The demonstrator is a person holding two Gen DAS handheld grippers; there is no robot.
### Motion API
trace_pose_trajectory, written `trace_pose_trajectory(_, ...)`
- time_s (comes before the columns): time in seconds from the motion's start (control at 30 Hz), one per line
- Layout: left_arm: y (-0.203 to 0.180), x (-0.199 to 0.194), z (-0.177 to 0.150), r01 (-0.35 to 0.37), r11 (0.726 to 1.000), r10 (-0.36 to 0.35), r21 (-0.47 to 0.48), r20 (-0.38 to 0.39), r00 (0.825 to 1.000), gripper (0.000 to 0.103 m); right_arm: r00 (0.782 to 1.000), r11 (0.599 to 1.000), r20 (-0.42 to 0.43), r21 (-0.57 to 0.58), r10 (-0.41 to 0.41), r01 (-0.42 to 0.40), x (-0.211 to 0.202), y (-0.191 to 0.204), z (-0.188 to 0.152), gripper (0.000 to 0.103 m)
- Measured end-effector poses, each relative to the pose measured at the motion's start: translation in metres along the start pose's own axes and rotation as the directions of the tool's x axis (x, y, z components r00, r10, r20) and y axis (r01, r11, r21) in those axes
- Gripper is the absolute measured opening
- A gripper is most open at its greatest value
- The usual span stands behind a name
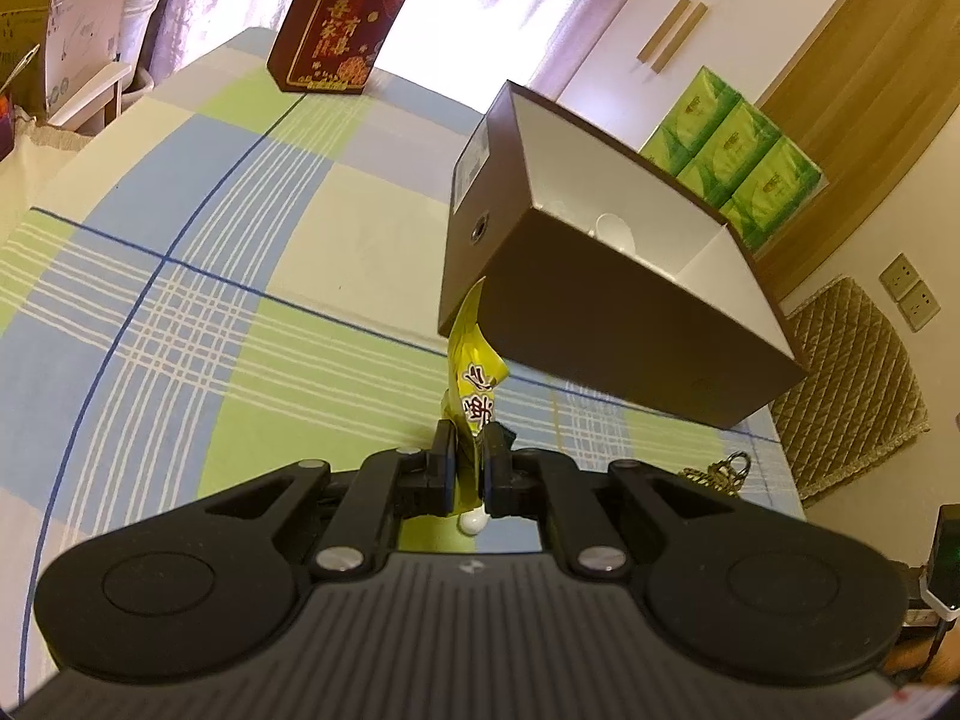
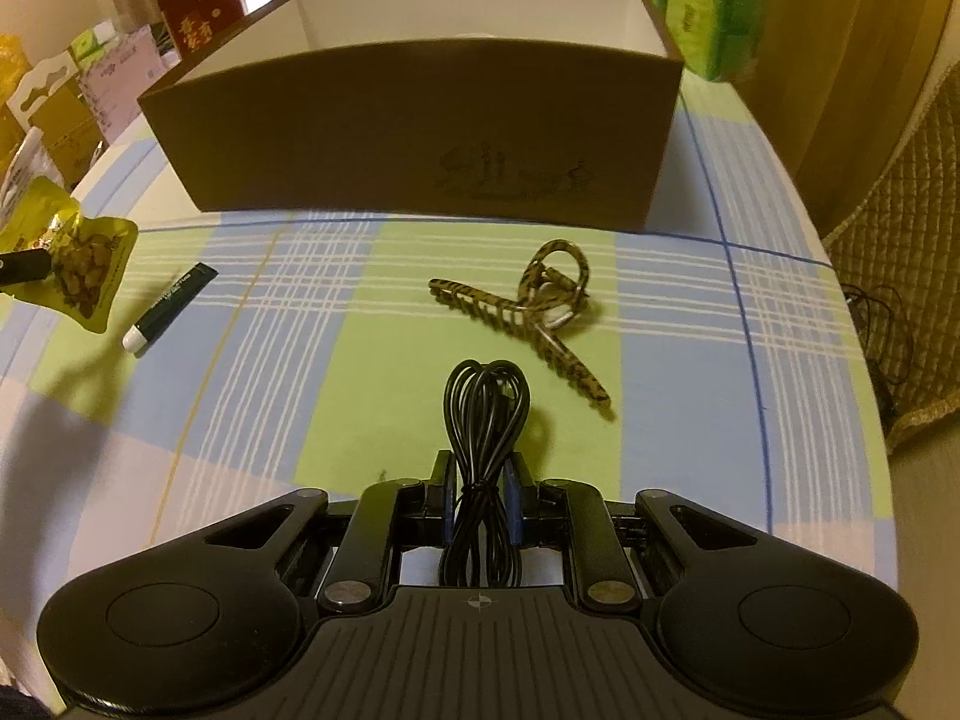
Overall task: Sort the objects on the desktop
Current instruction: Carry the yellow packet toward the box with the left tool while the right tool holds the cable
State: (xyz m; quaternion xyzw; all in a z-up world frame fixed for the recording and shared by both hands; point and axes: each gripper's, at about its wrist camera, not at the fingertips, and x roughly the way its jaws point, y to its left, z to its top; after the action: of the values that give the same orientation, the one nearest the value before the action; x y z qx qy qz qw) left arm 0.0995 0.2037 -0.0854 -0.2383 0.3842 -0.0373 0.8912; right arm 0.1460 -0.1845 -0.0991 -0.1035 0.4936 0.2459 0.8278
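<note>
A: Right gripper (image 2: pixel 480 480)?
B: Jaws closed on a coiled black cable (image 2: pixel 485 414); its loops stick out ahead of the fingertips.
A: Tablecloth (image 2: pixel 360 312)?
B: Checked. A tortoiseshell hair claw (image 2: pixel 528 318) lies just beyond the cable. A dark tube (image 2: pixel 170 307) lies far left, beside a held yellow snack packet (image 2: pixel 84 267).
A: Box?
B: Brown box (image 2: pixel 420 132), open top, behind the claw.

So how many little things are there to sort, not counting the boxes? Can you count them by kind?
Snack packets: 1, the yellow snack packet, held in the left gripper.
Cables: 1, the black coiled cable, held in the right gripper.
Hair claws: 1, the tortoiseshell hair claw, on the tablecloth.
Tubes: 1, the dark tube with a white cap, on the tablecloth.
Total: 4
</note>
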Motion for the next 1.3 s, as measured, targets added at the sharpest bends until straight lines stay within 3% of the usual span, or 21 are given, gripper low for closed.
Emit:
trace_pose_trajectory(0.53, -0.047, -0.023, 0.025, 0.110, 0.991, -0.116, 0.070, 0.081, 0.990, 0.005, 0.999, 1.000, 0.047, -0.026, 0.019, -0.018, -0.033, 0.010, 0.028, 0.013)
trace_pose_trajectory(1.3, -0.091, -0.003, 0.067, 0.205, 0.969, -0.222, 0.135, 0.125, 0.967, 0.006, 0.987, 0.996, 0.138, -0.018, 0.087, -0.085, -0.046, 0.000, 0.075, 0.013)
